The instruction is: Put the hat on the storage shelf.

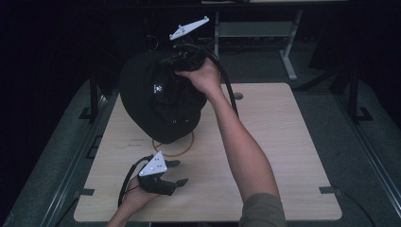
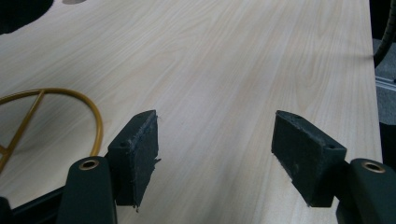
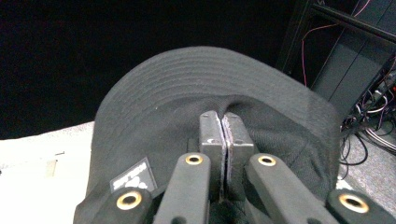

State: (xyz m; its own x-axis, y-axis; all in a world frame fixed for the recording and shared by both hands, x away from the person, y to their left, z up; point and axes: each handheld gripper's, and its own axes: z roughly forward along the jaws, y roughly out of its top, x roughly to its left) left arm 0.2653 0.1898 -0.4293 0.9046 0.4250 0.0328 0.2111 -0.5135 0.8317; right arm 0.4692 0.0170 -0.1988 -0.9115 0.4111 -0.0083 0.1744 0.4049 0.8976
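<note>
A black bucket hat (image 1: 158,97) with a small white logo hangs in the air above the far left part of the wooden table (image 1: 274,142). My right gripper (image 1: 182,59) holds it from above at the back; in the right gripper view its jaws (image 3: 223,126) are shut on the hat's fabric (image 3: 187,93), with the stitched brim spreading beyond them. Below the hat a gold wire ring (image 1: 182,151) lies on the table, also in the left gripper view (image 2: 91,112). My left gripper (image 1: 176,172) rests low near the front left edge, open, with bare wood between its pads (image 2: 140,149).
A grey metal desk frame (image 1: 283,42) stands on the floor behind the table. Dark floor and rails flank the table on both sides. Cables and dark equipment (image 3: 364,93) lie beyond the hat in the right gripper view. A round cable hole (image 1: 238,96) sits near the table's far edge.
</note>
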